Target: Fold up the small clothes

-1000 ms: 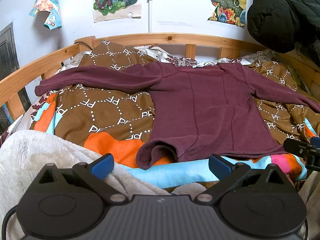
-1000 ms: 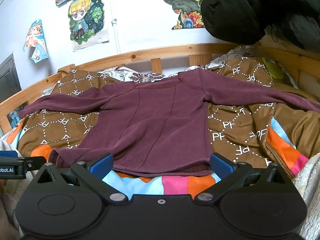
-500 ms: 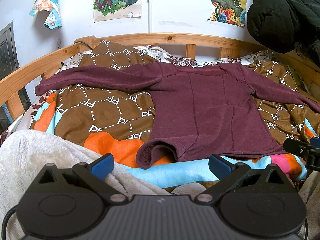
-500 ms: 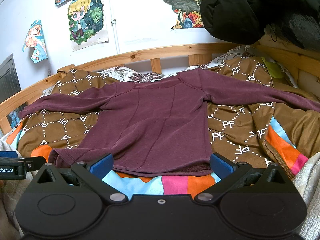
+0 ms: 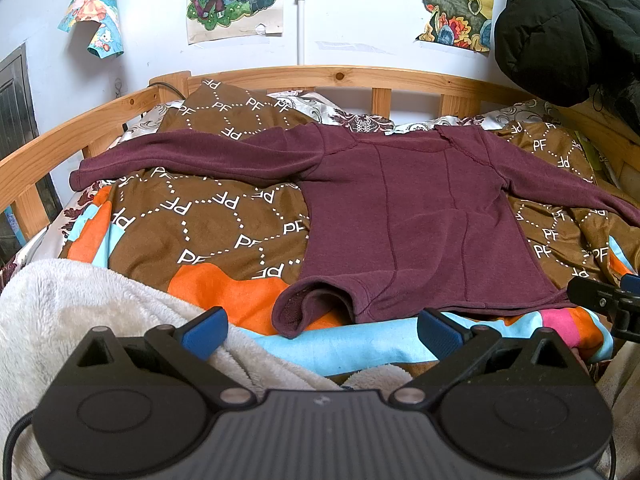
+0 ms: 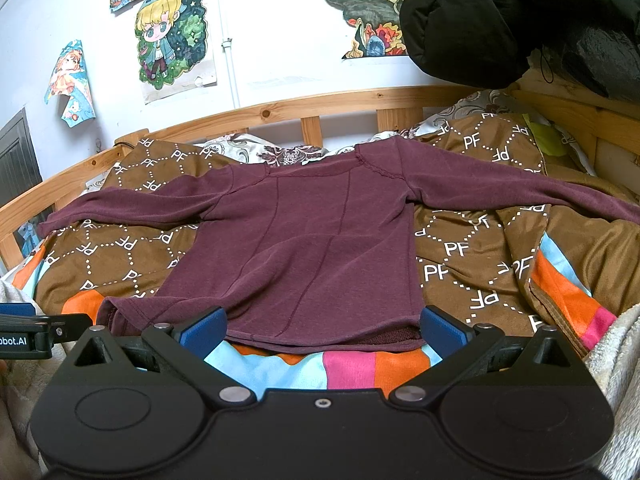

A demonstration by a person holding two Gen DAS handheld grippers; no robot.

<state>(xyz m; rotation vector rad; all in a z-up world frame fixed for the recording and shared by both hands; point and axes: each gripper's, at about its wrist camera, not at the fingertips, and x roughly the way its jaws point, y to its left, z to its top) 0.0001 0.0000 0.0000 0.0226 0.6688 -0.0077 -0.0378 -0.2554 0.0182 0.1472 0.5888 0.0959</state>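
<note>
1. Nothing visible has moved since the earlier frames — both grippers hold the same place in front of the bed, and the sweater [image 5: 420,216] lies as it did.
2. The sweater is spread flat on the quilt [image 5: 208,220], neck toward the headboard [image 5: 320,74], both sleeves stretched out to the sides. Its hem is at the near edge, and the hem corner on the left side is curled up into a small roll.
3. The left gripper [image 5: 320,330] has its jaws wide apart and holds nothing; it hovers just before the hem, near the curled corner.
4. The right gripper [image 6: 322,326] is also spread wide and empty, with the hem between its blue pads [image 6: 442,328] but not pinched.
5. I judge that folding has not yet begun — this is the approach before the first grasp.
6. The next move probably calls for flattening the curled corner, then taking hold of a sleeve or a side edge and carrying it over the body. The knit looks soft, so a pinch should take both layers, or the lower one may stay behind.
</note>
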